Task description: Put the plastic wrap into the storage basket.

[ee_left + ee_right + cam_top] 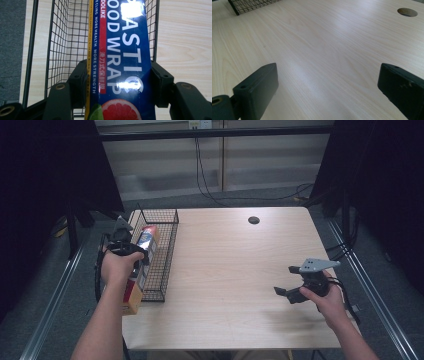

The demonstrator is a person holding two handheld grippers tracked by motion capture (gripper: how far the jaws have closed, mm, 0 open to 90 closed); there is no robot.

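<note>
at the left edge of a pale wooden table (235,270), a person's left hand (116,268) holds the left gripper (131,251) clamped across a long blue box of plastic food wrap (142,262). in the left gripper view the two black jaws press on either side of the box (120,62), gripping it near the end printed with a cut grapefruit, the white lettering running away from the camera. the box lies lengthwise over a black wire basket (167,247) that stands along the table's left side; its far end reaches into the basket while its near end sticks out past the basket's front rim, toward the person. whether the box touches the mesh floor cannot be told.

well apart, near the table's right front corner, the right hand (327,302) holds the right gripper (284,280) just above the bare wood. in the right gripper view its jaws stand wide apart with nothing between them, the basket's corner (249,6) far off at upper left and a round cable hole (407,12) at upper right.
</note>
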